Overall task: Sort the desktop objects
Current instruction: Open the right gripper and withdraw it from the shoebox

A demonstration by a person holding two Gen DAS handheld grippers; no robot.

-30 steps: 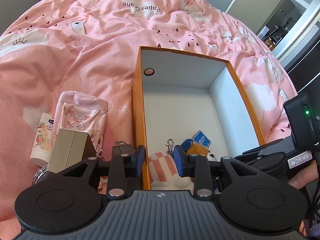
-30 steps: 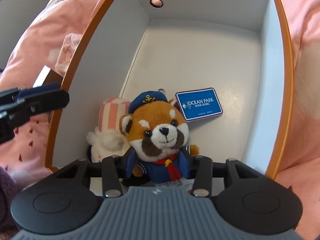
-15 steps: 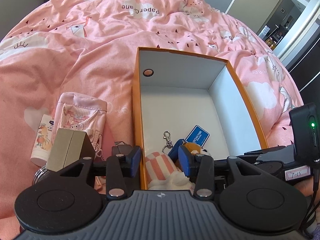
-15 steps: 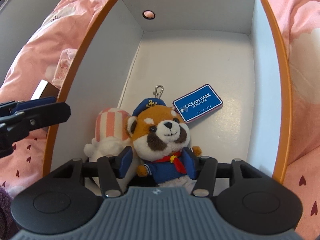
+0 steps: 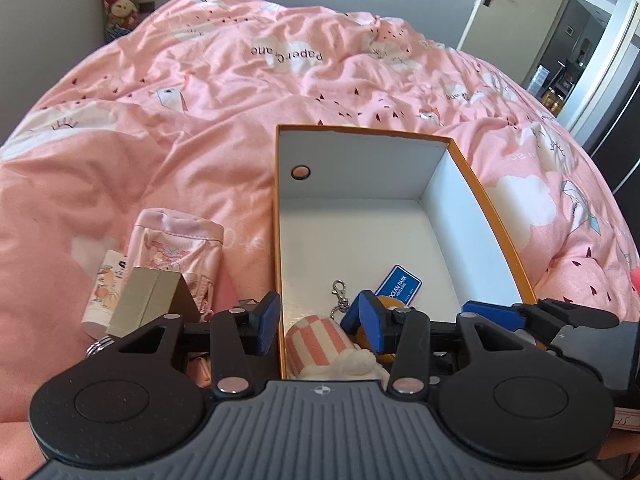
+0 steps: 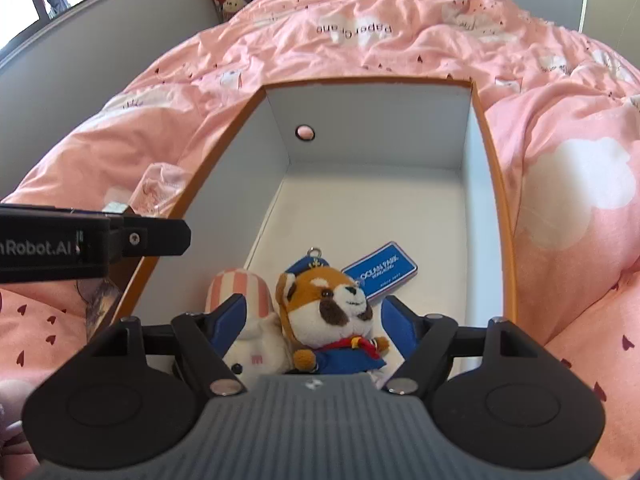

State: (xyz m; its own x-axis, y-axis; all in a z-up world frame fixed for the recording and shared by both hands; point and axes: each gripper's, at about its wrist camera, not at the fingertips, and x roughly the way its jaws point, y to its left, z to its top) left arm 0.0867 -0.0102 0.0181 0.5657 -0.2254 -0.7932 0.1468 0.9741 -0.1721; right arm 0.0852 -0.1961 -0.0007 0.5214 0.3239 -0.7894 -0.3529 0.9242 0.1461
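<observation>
- Since a second ago the right gripper (image 6: 314, 322) has let go of the red panda plush (image 6: 332, 320); its jaws have just been opening and now stand spread, plush between them but pads clear of it. Both views now take in more of the bed, so both grippers look pulled back.
- Left gripper (image 5: 318, 322) has also widened, then about levelled off; jaws part spread, straddling the left wall of the orange box (image 5: 496, 216), nothing pinched.
- Panda plush lies at the near end of the box, touching the striped plush (image 6: 244, 300), blue tag (image 6: 380, 270) just behind it. Looks like a finished drop: soft toys grouped together in the box.
- Outside the box on the left: pink pouch (image 5: 178, 248), small tube (image 5: 102, 292), grey-gold block (image 5: 150, 298), likely waiting to be sorted.
- Hidden: in the left view the panda plush is mostly behind a jaw. Tube is half covered by the block; something metallic under the block can't be identified.
- Panda plush's lower body is cut off by the right gripper's housing.
- Box sits on pink bedding (image 5: 200, 120), so soft footing.
</observation>
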